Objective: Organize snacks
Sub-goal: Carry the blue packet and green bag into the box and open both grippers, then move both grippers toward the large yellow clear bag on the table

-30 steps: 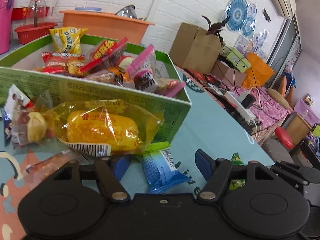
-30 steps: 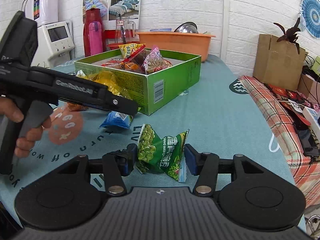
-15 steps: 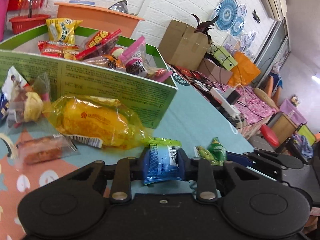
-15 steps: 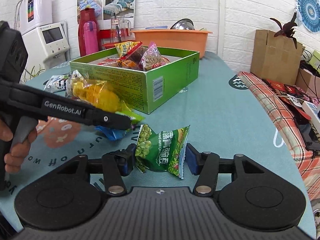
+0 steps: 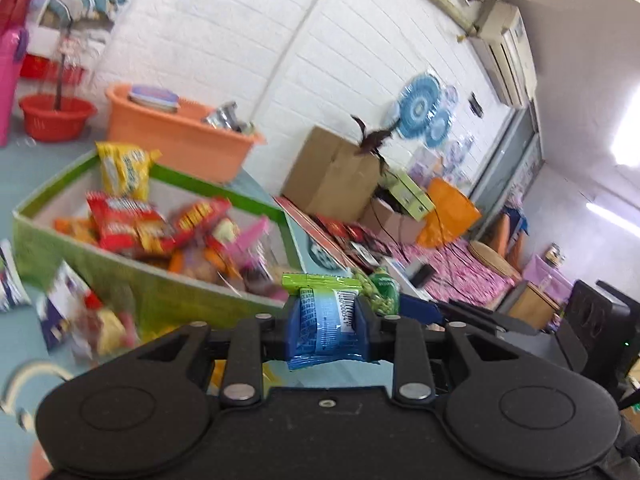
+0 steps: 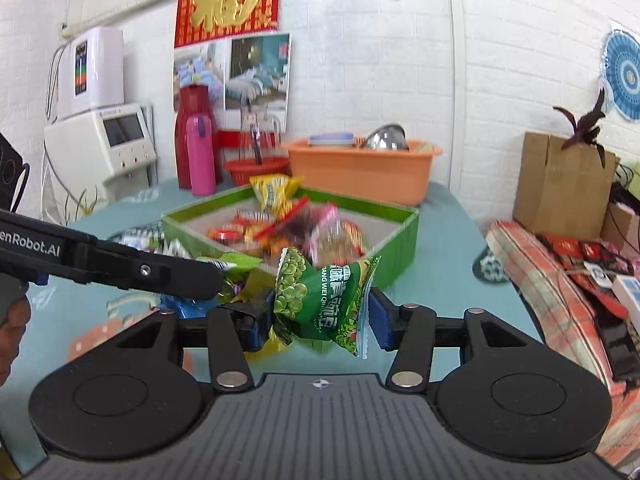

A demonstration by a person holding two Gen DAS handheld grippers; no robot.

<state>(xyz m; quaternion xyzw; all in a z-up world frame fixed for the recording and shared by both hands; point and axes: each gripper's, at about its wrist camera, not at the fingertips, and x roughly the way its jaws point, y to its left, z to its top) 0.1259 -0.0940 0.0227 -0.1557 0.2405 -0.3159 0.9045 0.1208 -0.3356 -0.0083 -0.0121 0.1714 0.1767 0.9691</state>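
Note:
My left gripper (image 5: pixel 326 326) is shut on a blue snack packet (image 5: pixel 324 330) with a green top edge, held above the table in front of the green box (image 5: pixel 76 258). My right gripper (image 6: pixel 320 316) is shut on a green pea snack bag (image 6: pixel 324 300), lifted off the table near the box's near corner (image 6: pixel 396 256). The box holds several snack packs, among them a yellow bag (image 5: pixel 124 172) and red packs (image 5: pixel 124 220). The left gripper's arm (image 6: pixel 112 264) shows at the left of the right wrist view.
Loose snack packs (image 5: pixel 76 316) lie on the teal table left of the box. An orange basin (image 6: pixel 360 168), a red basket (image 5: pixel 56 116) and a pink bottle (image 6: pixel 202 156) stand behind the box. A cardboard box (image 6: pixel 560 180) and clutter sit to the right.
Both grippers have lifted their packets off the table and moved toward the box. The right gripper closed on the green pea bag. The yellow wrapped snack has dropped out of the left view.

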